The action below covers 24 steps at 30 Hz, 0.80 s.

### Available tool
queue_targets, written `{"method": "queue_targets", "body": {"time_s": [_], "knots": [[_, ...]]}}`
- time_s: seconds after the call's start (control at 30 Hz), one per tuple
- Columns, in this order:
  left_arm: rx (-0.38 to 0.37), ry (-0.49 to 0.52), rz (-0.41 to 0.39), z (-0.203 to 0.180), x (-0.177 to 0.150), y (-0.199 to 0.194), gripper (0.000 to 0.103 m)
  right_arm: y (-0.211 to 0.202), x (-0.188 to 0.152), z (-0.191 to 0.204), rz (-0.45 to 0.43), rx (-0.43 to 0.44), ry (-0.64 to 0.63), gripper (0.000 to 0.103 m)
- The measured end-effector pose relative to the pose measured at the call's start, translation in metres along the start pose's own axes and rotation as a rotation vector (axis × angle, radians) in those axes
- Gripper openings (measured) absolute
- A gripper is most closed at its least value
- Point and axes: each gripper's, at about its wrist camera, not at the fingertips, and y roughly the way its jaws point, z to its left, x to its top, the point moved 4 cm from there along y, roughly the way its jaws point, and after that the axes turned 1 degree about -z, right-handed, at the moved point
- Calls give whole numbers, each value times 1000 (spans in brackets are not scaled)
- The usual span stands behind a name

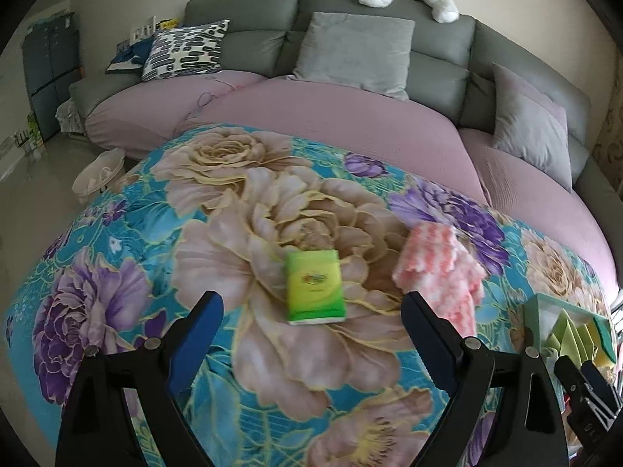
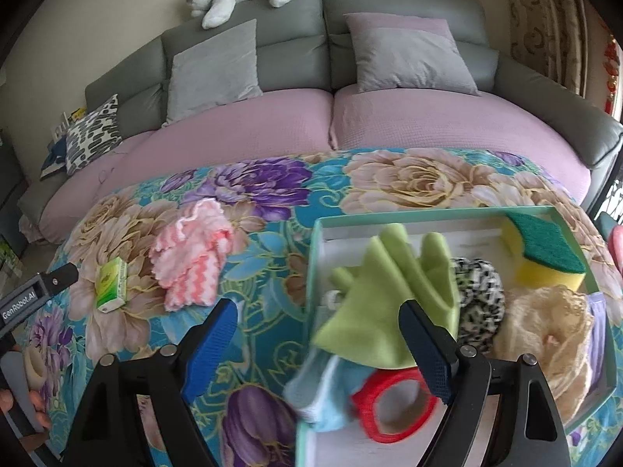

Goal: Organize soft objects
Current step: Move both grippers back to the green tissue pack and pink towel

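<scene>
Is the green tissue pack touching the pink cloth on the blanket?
Apart. The left wrist view shows the green tissue pack and the pink cloth with a strip of floral blanket between them; the right wrist view shows the same gap.

On the blanket (image 1: 117, 233), the tissue pack (image 1: 315, 287) lies just left of the cloth (image 1: 440, 272); right again sits the box (image 2: 317, 272), sponge (image 2: 545, 249) seemingly in its far corner.

The floral blanket (image 1: 117, 233) carries a green tissue pack (image 1: 315, 292), pink cloth (image 1: 440, 272) and teal box (image 2: 447, 216).
</scene>
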Motion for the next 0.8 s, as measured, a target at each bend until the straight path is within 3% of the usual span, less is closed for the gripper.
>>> {"method": "queue_targets", "body": {"time_s": [0.43,0.53,0.7,0.8], "knots": [[1,-107,-47,49,7,19,93,18,-4,68,-11,93,-115,87],[1,-104,-58,48,6,27,94,25,-3,72,-3,109,-107,87],[-67,-60,-23,31,0,46,99,34,8,78,-11,152,-80,87],[-50,-3,-3,21,-6,57,99,45,16,84,-2,177,-63,87]]}}
